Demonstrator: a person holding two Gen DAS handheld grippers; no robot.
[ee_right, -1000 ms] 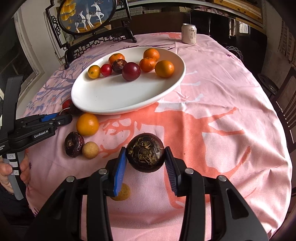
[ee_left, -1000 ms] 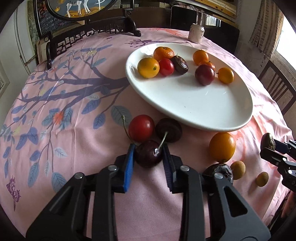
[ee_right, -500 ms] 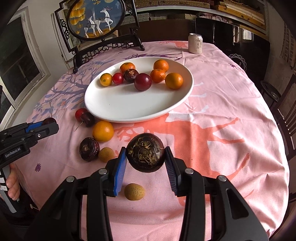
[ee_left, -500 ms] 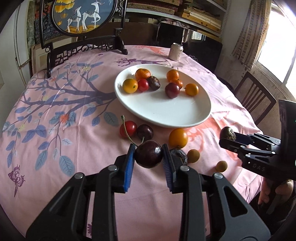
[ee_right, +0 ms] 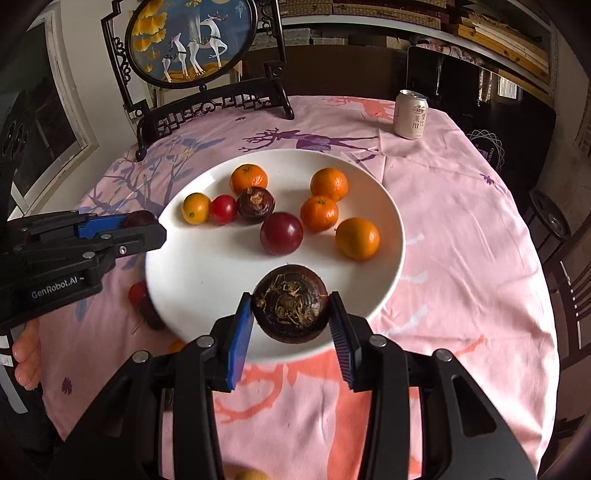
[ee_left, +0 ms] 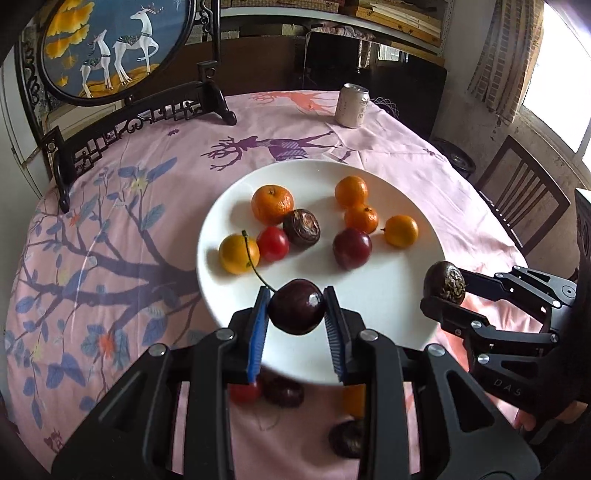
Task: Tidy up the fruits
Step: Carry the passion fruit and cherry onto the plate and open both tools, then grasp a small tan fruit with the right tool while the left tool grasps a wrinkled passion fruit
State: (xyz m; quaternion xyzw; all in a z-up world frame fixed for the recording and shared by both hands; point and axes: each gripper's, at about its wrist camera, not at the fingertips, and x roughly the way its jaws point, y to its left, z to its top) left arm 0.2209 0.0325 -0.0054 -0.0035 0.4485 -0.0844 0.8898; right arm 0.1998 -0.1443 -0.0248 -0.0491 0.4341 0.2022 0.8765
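Pink-clothed bench (ee_left: pixel 424 155) bearing white plate (ee_left: pixel 369 295); left claw (ee_left: pixel 296 314) clamped on dark cherry (ee_left: pixel 297 311); right claw (ee_right: pixel 291 314) clamped on brown round fruit (ee_right: pixel 290 303).

a home dining room. a round table under a pink tablecloth (ee_left: pixel 155 206) printed with deer and leafy branches bears a white plate (ee_right: pixel 207 273) of fruit and a drink can (ee_right: pixel 410 114). a round framed deer picture (ee_left: pixel 107 48) on a carved dark wooden stand sits at the far edge. wooden chairs (ee_left: pixel 524 199) stand around the table, beside a curtained window (ee_left: pixel 517 55) and cluttered shelves (ee_right: pixel 461 22).
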